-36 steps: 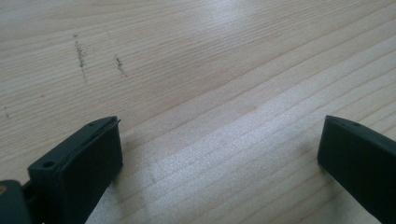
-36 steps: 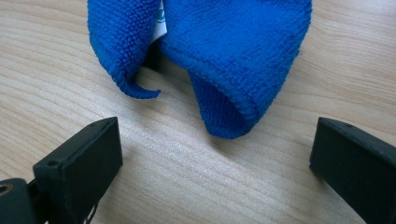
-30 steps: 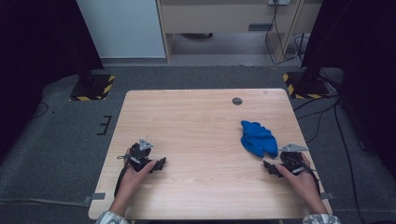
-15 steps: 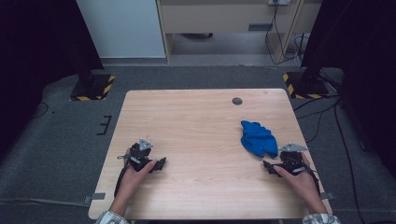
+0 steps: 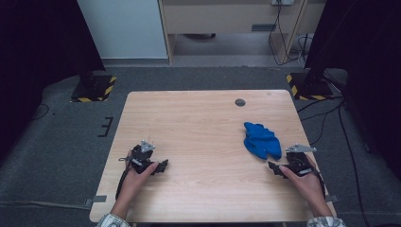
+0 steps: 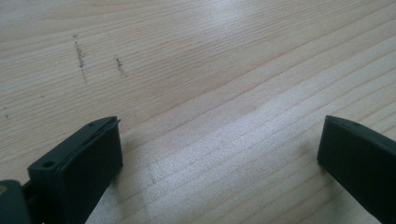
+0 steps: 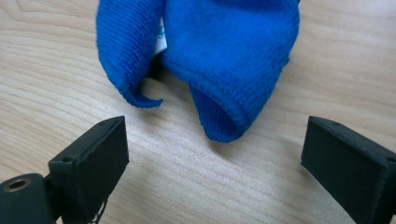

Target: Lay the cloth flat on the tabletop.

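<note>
Wooden table [image 5: 203, 137], bare around left gripper [image 5: 163, 165] near front-left edge, jaws spread wide over scuffed grain. Crumpled blue cloth [image 5: 260, 140] at right, well apart. Right gripper [image 5: 273, 166] just beside cloth, jaws released, holding nothing; white tag [image 7: 161, 38] half hidden in folds.

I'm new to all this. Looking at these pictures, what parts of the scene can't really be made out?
- Blue cloth: in the right gripper view its far part is cut off by the top edge; a white patch in its fold is mostly hidden, unreadable.
- Dark round spot on the table: too small in the high view to identify.
- Left hand-held gripper and right hand-held gripper: partly covered by the hands in the high view.
</note>
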